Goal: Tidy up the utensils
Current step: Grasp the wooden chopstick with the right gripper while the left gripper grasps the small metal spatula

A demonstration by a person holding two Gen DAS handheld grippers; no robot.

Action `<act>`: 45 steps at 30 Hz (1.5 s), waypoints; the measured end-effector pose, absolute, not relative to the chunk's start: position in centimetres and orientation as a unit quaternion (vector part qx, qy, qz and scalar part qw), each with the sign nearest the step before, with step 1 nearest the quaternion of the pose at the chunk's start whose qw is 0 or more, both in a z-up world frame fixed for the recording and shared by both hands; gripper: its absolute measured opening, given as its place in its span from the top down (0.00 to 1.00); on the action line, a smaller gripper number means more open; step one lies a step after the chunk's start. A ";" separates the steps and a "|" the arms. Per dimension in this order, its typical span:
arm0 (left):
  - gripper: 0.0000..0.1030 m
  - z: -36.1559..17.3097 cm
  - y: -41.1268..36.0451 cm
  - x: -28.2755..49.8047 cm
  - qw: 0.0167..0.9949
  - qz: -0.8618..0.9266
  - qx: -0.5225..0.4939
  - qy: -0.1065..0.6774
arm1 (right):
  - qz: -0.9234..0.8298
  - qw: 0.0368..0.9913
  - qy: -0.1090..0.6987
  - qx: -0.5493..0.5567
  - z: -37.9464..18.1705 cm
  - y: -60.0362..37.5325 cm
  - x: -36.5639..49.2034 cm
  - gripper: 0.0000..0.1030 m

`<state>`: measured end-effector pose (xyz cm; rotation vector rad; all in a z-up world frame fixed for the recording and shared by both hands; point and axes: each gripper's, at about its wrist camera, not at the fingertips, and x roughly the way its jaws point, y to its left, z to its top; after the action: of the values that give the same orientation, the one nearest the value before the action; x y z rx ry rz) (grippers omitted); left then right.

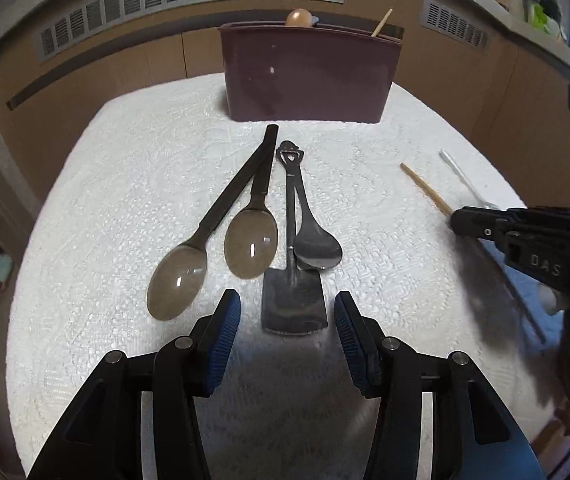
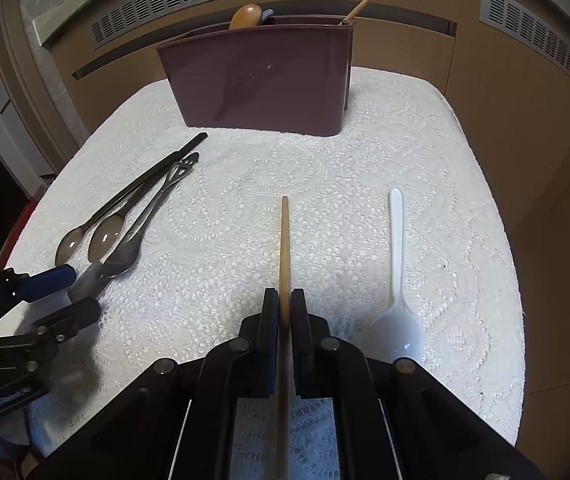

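Landmark: the maroon caddy [image 2: 261,80], standing at the far edge of the table [image 2: 425,200] with its lace cloth; every place below is reckoned from it.
Caddy contents: a wooden spoon bowl [image 2: 246,17] and a thin wooden stick [image 2: 361,2] poke above its rim.
Right gripper [image 2: 284,308]: I have its jaws clamped together on a wooden-handled utensil [image 2: 284,240], whose free end points straight at the caddy's front wall.
Left gripper [image 1: 287,316]: jaws apart, nothing pressed between them; they straddle the blade of a small metal spade-shaped spoon [image 1: 293,304].
Metal cluster: in front of the caddy's left half lie two dark-handled spoons [image 1: 213,240], the spade spoon and a steel spoon [image 1: 317,240], handles fanned toward the caddy, bowls toward me.
White plastic spoon [image 2: 397,280]: in front of the caddy's right end, well apart from the metal cluster.
Step in hand, as I judge it: carry the wooden utensil to the caddy; take up the spade spoon.
Doing it well: I lift the wooden one clear before swinging over the rim. On the left, I close squarely on the blade alone, as the steel spoon overlaps it.
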<state>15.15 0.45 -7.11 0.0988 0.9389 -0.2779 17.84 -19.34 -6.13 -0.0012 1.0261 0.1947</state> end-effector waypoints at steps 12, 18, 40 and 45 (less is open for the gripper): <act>0.68 -1.5 3.2 14.6 0.933 -0.113 0.028 0.341 | 0.090 0.878 0.469 -0.025 -5.7 -19.4 18.5 0.80; 0.68 -0.7 3.9 15.5 0.936 -0.113 0.011 0.332 | 0.082 0.869 0.485 -0.046 -6.4 -18.2 20.5 0.81; 0.68 4.2 3.3 13.1 0.940 -0.143 0.006 0.311 | 0.105 0.921 0.375 -0.008 2.6 -18.4 17.2 0.95; 0.68 4.0 3.4 12.4 0.914 -0.166 0.034 0.370 | 0.100 0.926 0.365 -0.010 3.3 -18.8 16.8 0.95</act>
<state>12.35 3.39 4.00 0.0702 0.7615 -0.3412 16.78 -18.82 3.30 -0.0204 0.7484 0.2053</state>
